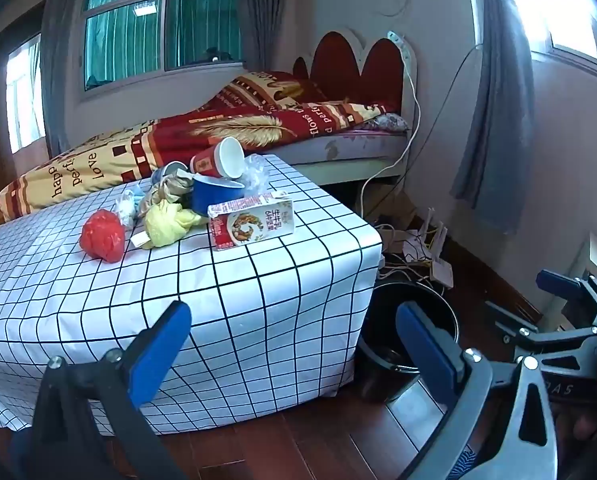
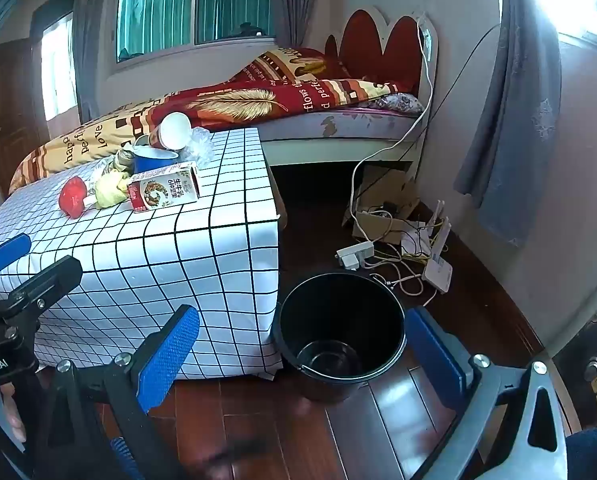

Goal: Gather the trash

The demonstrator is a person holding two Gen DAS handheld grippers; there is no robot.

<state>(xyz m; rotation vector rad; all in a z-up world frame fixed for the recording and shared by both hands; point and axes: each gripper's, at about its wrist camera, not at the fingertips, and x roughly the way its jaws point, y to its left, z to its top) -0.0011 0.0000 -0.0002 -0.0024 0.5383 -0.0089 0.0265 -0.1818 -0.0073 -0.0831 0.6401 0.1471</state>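
Two grippers: both hovering short of the table, jaws spread wide, nothing between the pads.
Left gripper (image 1: 294,344): pointing down toward the near table edge; blue pads apart, gripping nothing.
Right gripper (image 2: 302,354): hanging over the floor at the table's corner; blue pads apart, straddling the bucket's mouth in its own view without touching.
Table (image 1: 98,300): sitting under a white cloth with a black grid, draping to the wooden floor.
Trash heap: lying at 12 o'clock on the tabletop, well apart from both grippers.
Milk carton (image 1: 252,220): lying on its side at the heap's 5 o'clock edge, nearest the table corner.
Red crumpled ball (image 1: 102,234): sitting at the heap's 8 o'clock.
Yellow crumpled wrapper (image 1: 170,224): lying between ball and carton.
Blue cup (image 1: 214,196): standing just behind the carton.
Red paper cup (image 1: 220,160): tipping on its side, resting on the blue cup's rim, white inside showing.
Clear plastic wrap (image 1: 258,174): bunching at 3 o'clock of the cups.
Black bucket (image 2: 340,324): standing upright on the floor at 3 o'clock of the table, beside the cloth.
Bed (image 1: 218,132): lying behind the table at 12 o'clock.
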